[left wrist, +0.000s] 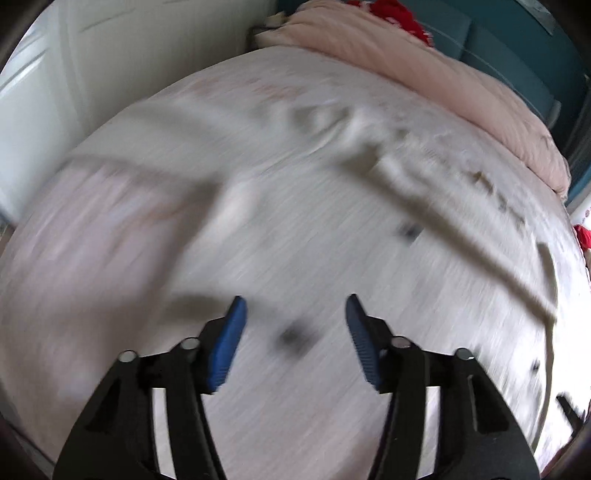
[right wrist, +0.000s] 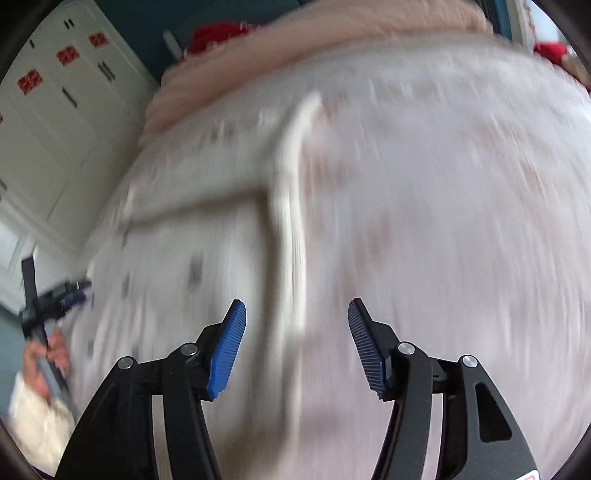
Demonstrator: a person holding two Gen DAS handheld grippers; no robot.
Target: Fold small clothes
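Both views are motion-blurred. A small white garment with dark specks [left wrist: 369, 206] lies spread on the pale bed sheet [left wrist: 92, 236]. It also shows in the right wrist view [right wrist: 207, 251], with a white folded edge [right wrist: 291, 221] down its right side. My left gripper [left wrist: 295, 306] is open and empty above the garment. My right gripper [right wrist: 295, 310] is open and empty above the garment's edge. The left gripper [right wrist: 59, 299], held in a hand, shows at the left of the right wrist view.
A pink duvet [left wrist: 424, 62] is bunched at the bed's far end, with red cloth [left wrist: 391, 14] behind it. White cupboards [right wrist: 55, 129] stand left of the bed. A teal wall [left wrist: 517, 44] is behind.
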